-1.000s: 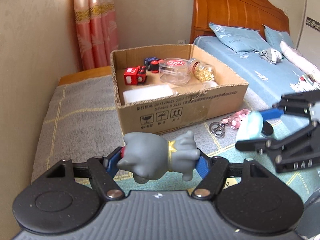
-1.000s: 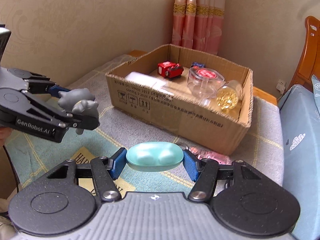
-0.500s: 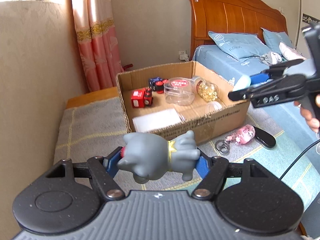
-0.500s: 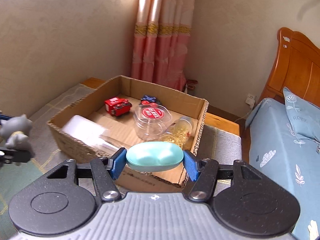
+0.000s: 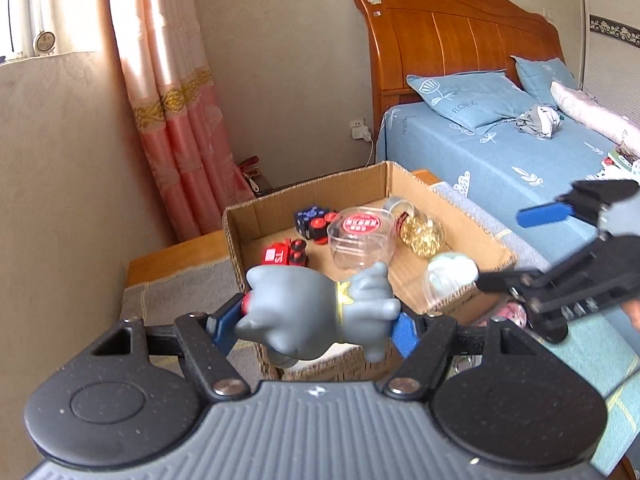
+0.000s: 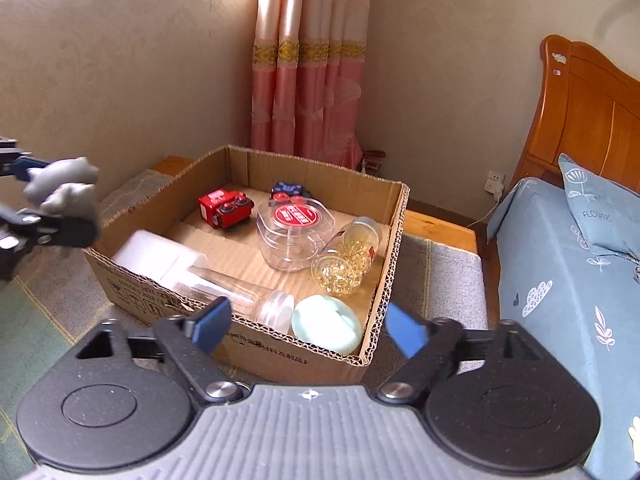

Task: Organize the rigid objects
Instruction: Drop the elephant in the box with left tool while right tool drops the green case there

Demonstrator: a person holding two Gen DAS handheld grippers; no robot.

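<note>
box drop-off: case let go, cat figure next

item 1. right tool (image 6: 306, 326): jaws opening, nothing between the pads. the mint case (image 6: 326, 329) lies in the near right corner of the box (image 6: 280, 346), just beside a clear tube (image 6: 240, 294). in the left view the same case (image 5: 452, 278) shows blurred at the box's near rim, so it may not have come to rest.

item 2. left tool (image 5: 316, 320): clenched on the grey cat figure (image 5: 316, 312), gripped sideways, head to one pad and legs to the other. it hangs before the box's near left wall, not yet over the opening.

item 3. box contents: red toy car (image 6: 226, 212), blue toy (image 6: 288, 191), clear tub with red label (image 6: 294, 236), jar of gold beads (image 6: 346, 262), white container (image 6: 160, 256).

handling note, as judgement. draw the right tool back clear of the rim. carry the cat over the wall to the bare cardboard in the middle, between the white container and the tub. lower it close to the floor before letting go; a drop from height would likely knock the jar or the tube.
</note>
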